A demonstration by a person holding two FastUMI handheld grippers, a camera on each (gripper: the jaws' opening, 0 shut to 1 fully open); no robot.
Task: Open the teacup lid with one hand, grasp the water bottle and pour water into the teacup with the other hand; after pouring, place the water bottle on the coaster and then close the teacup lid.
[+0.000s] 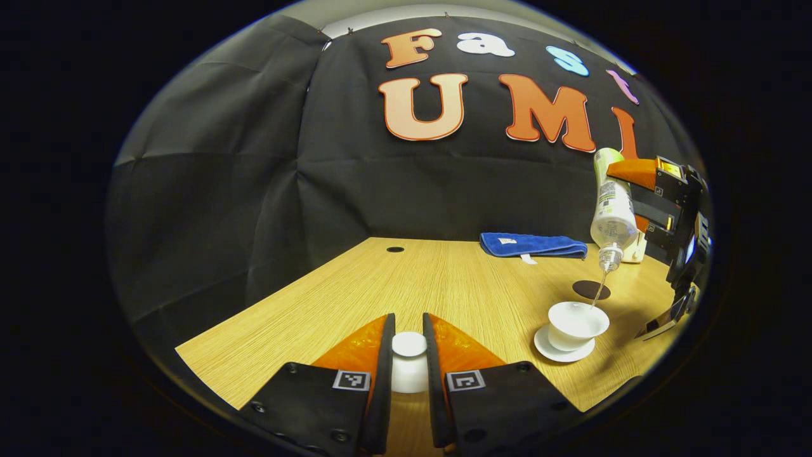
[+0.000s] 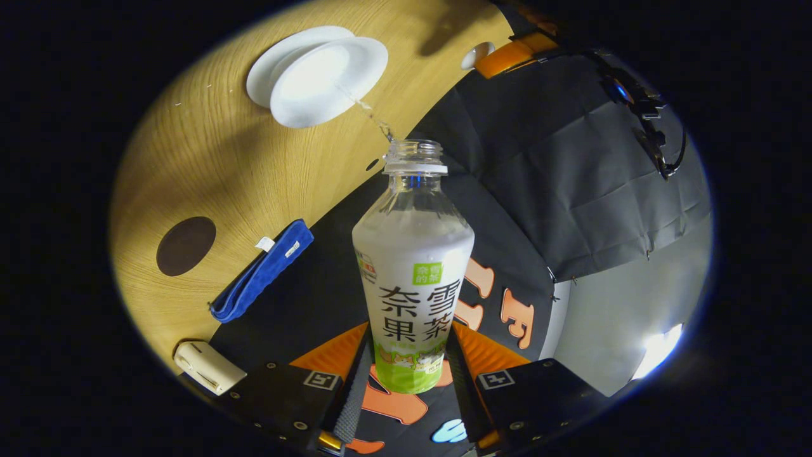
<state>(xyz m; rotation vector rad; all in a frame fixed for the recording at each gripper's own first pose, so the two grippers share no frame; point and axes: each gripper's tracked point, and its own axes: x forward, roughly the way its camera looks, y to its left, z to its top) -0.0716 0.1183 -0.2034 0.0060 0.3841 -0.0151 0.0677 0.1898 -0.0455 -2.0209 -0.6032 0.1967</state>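
Wooden table (image 1: 444, 279) runs back to the black cloth wall, and on it the teacup (image 1: 576, 325) sits open on its saucer (image 1: 547, 346), far off to the right of the left gripper (image 1: 409, 374), whose fingers are clenched on the white lid (image 1: 409, 362) between them. Above the cup the right gripper (image 2: 412, 374) grips the water bottle (image 2: 412, 266) at its base, mouth tipped down, a thin stream (image 1: 597, 291) falling into the cup. Just behind the cup lies the dark round coaster (image 1: 591, 290); farther back, a folded blue cloth (image 1: 533, 245) and a small white box (image 2: 206, 367).
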